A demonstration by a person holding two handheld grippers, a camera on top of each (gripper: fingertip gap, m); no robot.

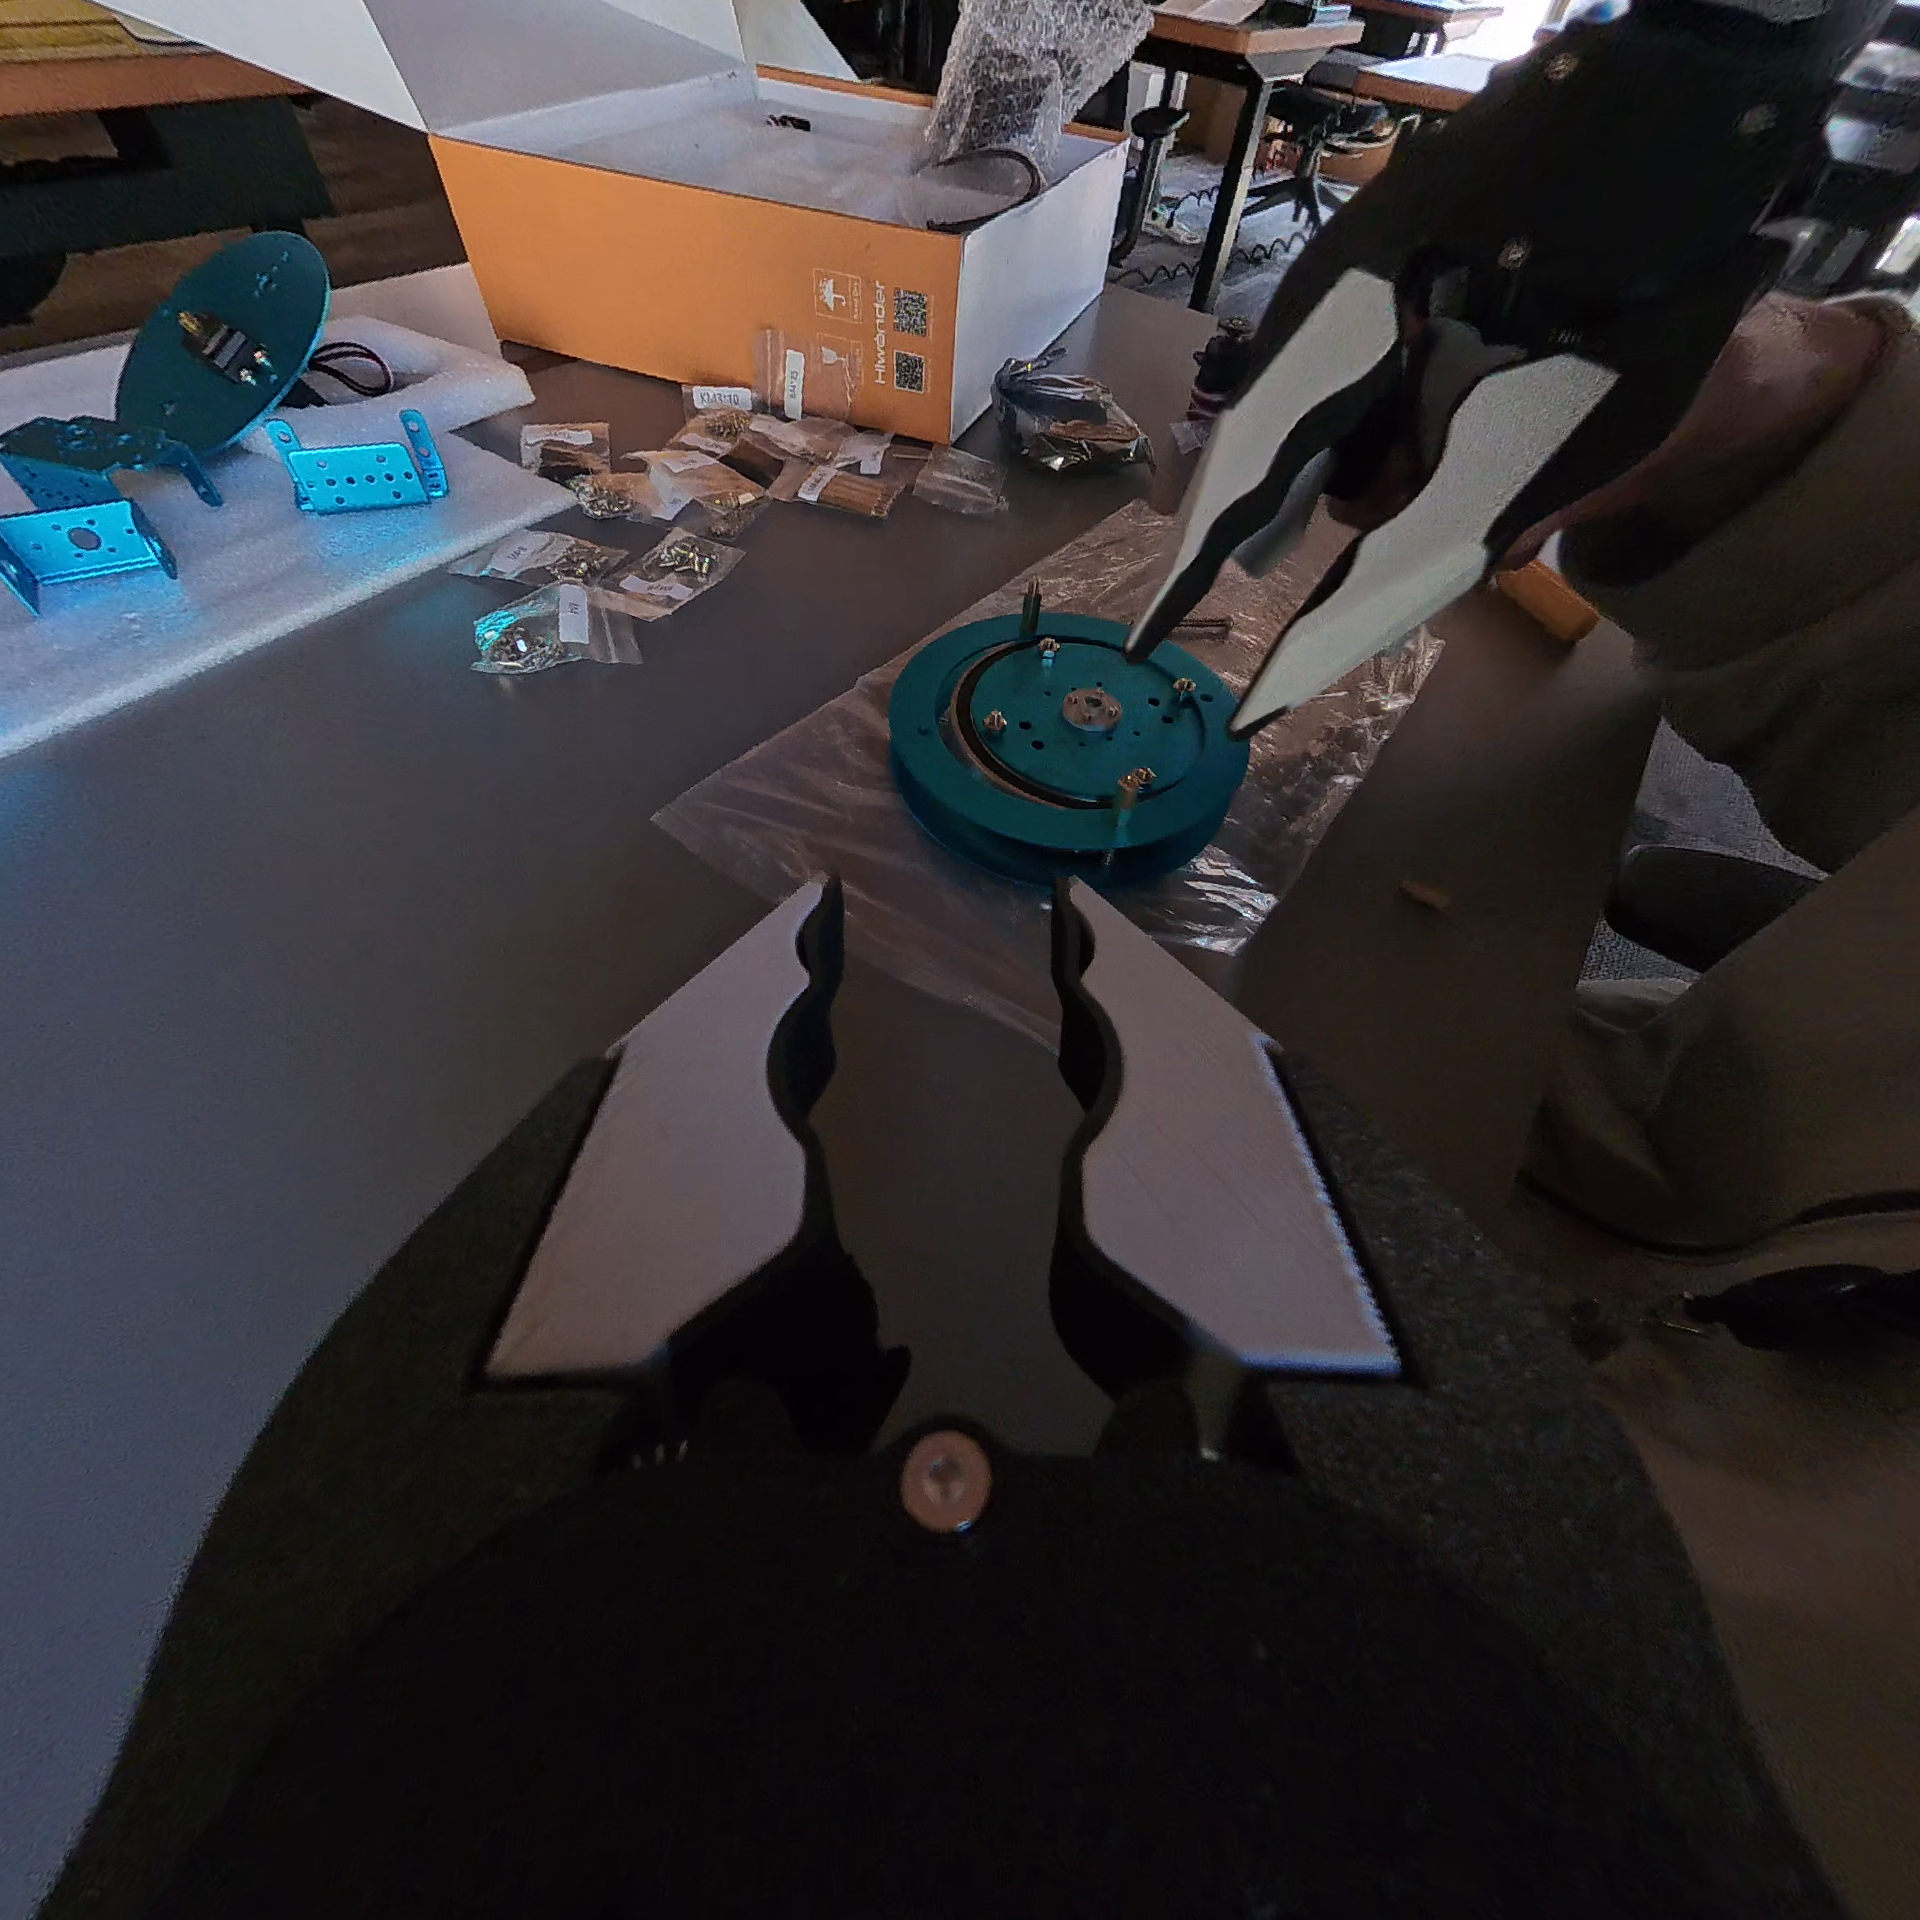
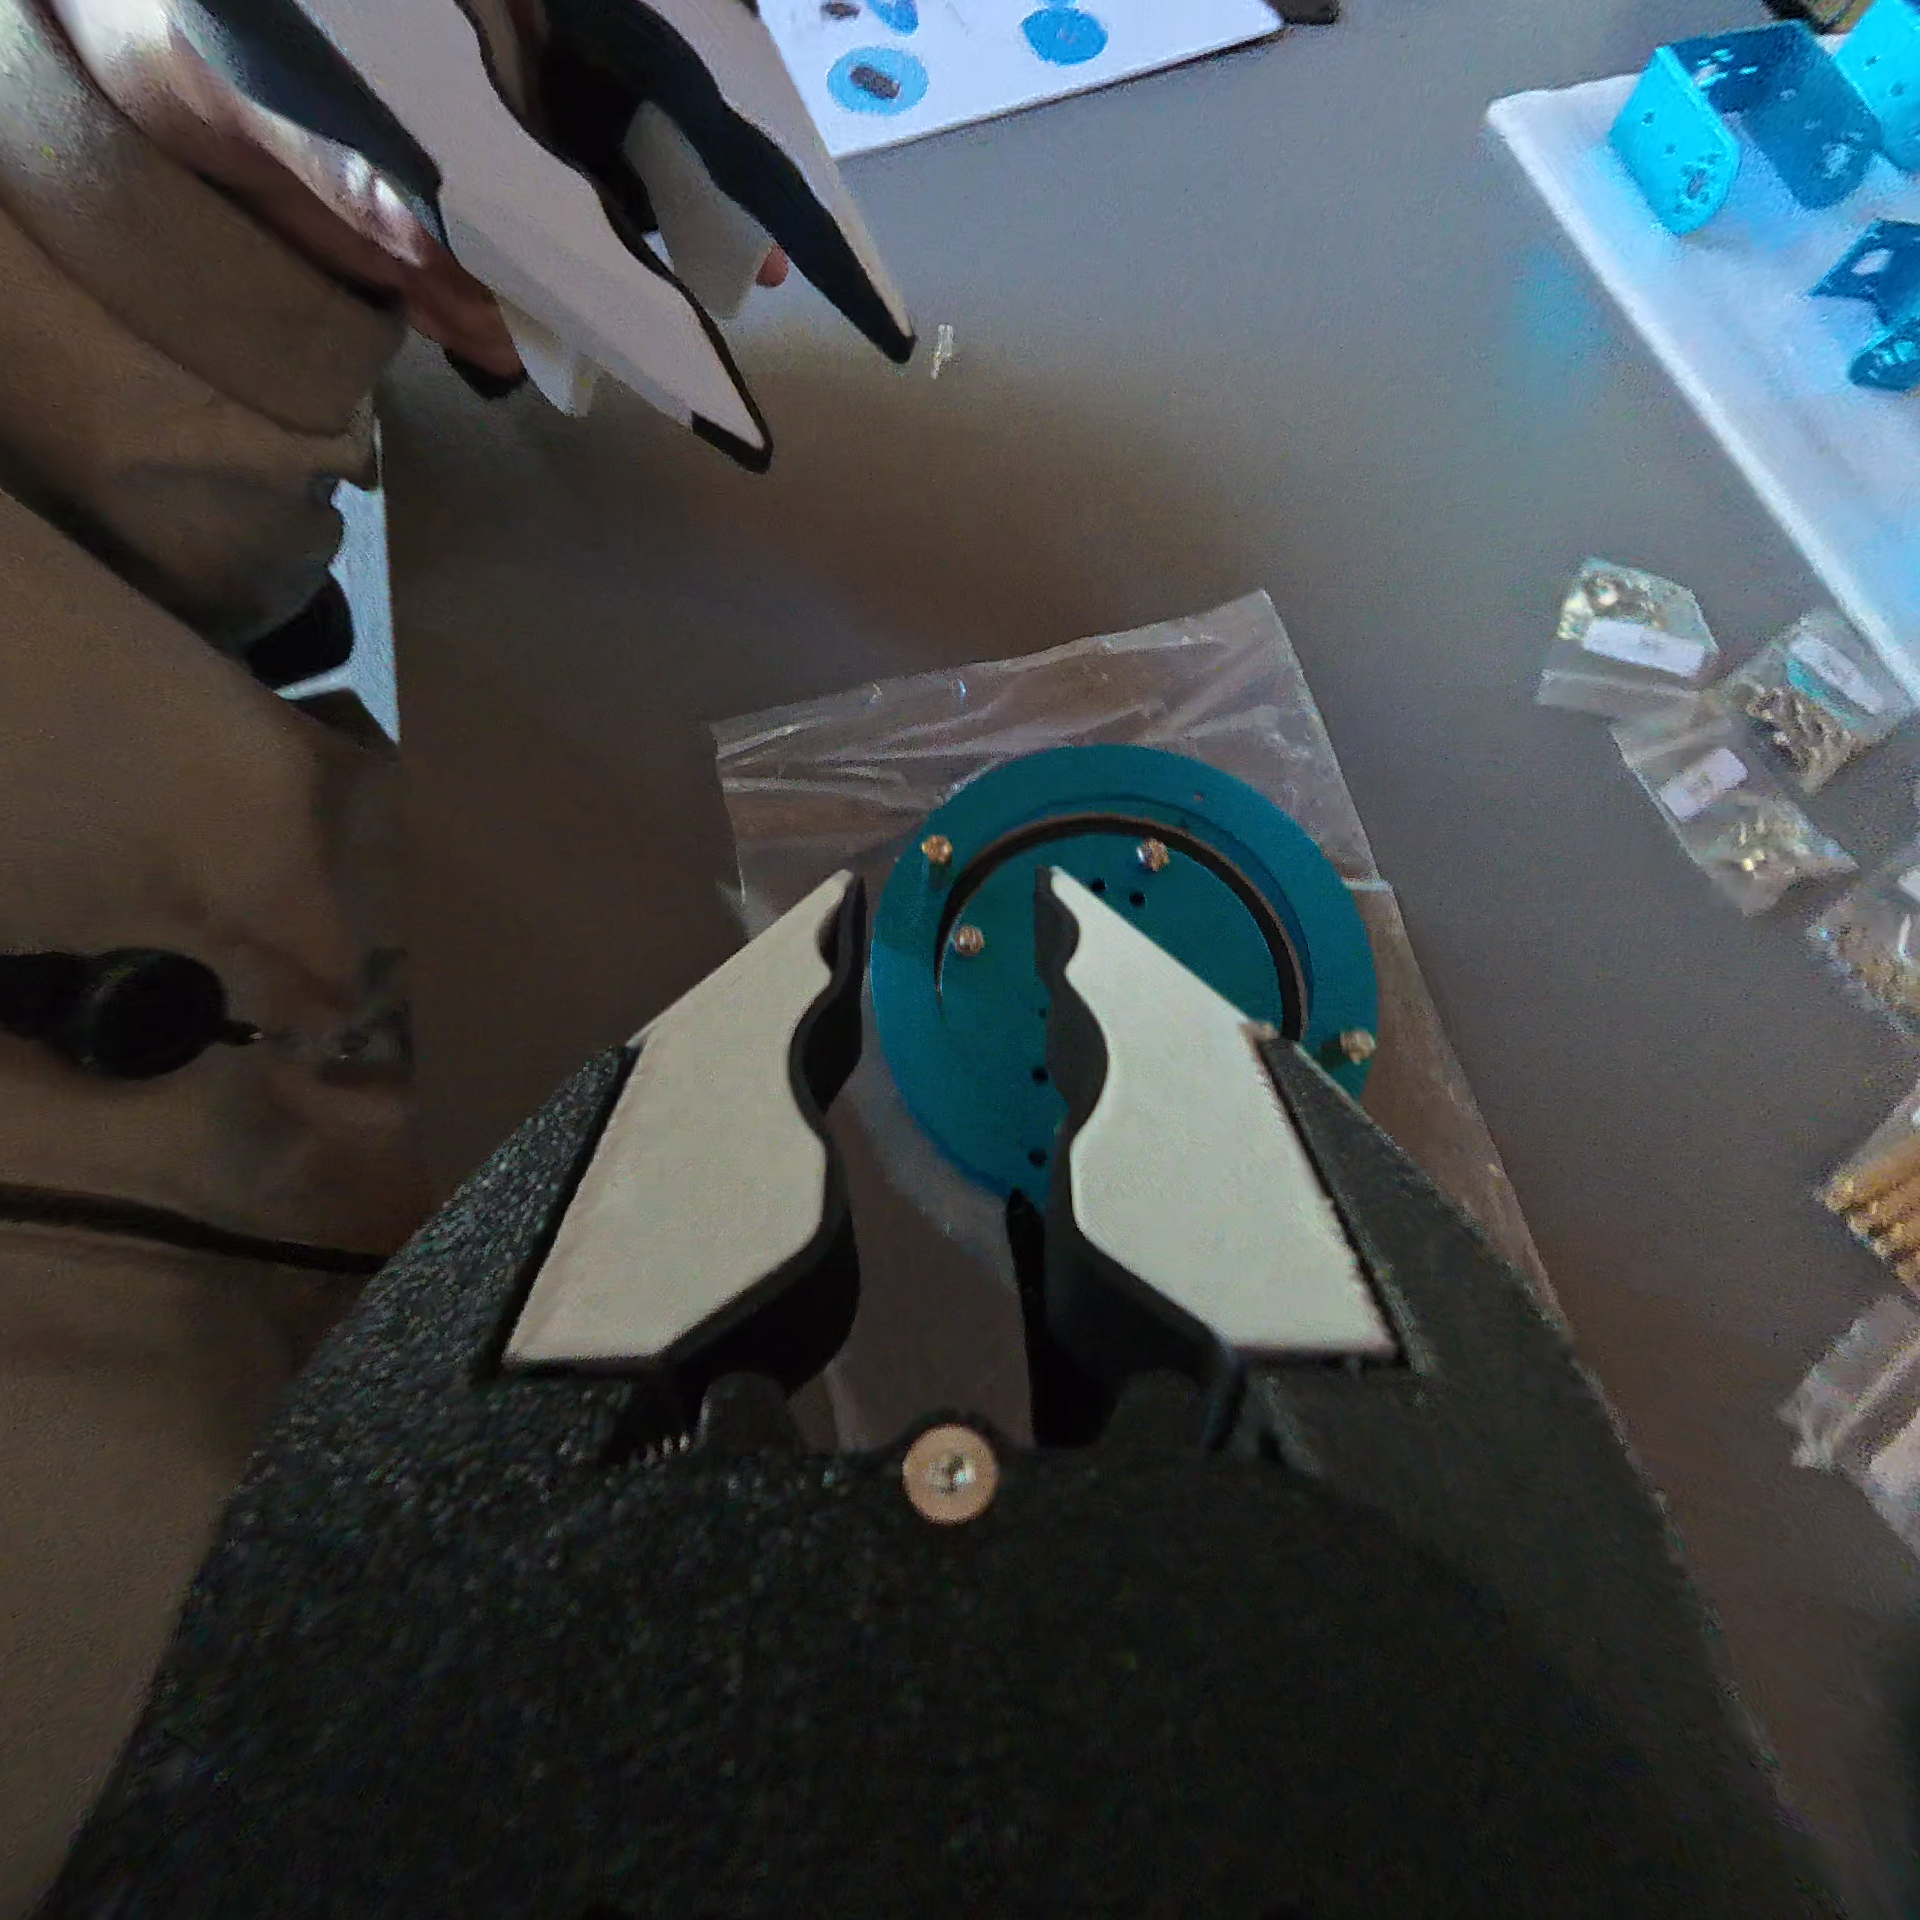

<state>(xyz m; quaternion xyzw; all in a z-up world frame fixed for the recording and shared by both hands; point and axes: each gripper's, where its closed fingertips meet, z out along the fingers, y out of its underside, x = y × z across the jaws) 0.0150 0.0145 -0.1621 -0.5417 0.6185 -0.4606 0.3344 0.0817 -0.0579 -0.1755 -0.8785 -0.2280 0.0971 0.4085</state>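
A teal round disc with several brass standoffs lies on a clear plastic bag on the grey table. My left gripper is open and empty, a little short of the disc's near edge. My right gripper is open and comes down at the disc's far right rim, tips at or just above it. In the right wrist view the right gripper straddles the disc's left rim, one fingertip over the inner plate. The left gripper shows open at upper left.
An open orange and white box stands behind. Small bags of screws lie scattered in the middle. Blue brackets and a teal plate with a servo rest on white foam at left. A beige sleeve is at right. The tips of one gripper are about 11 cm away from the tips of the other.
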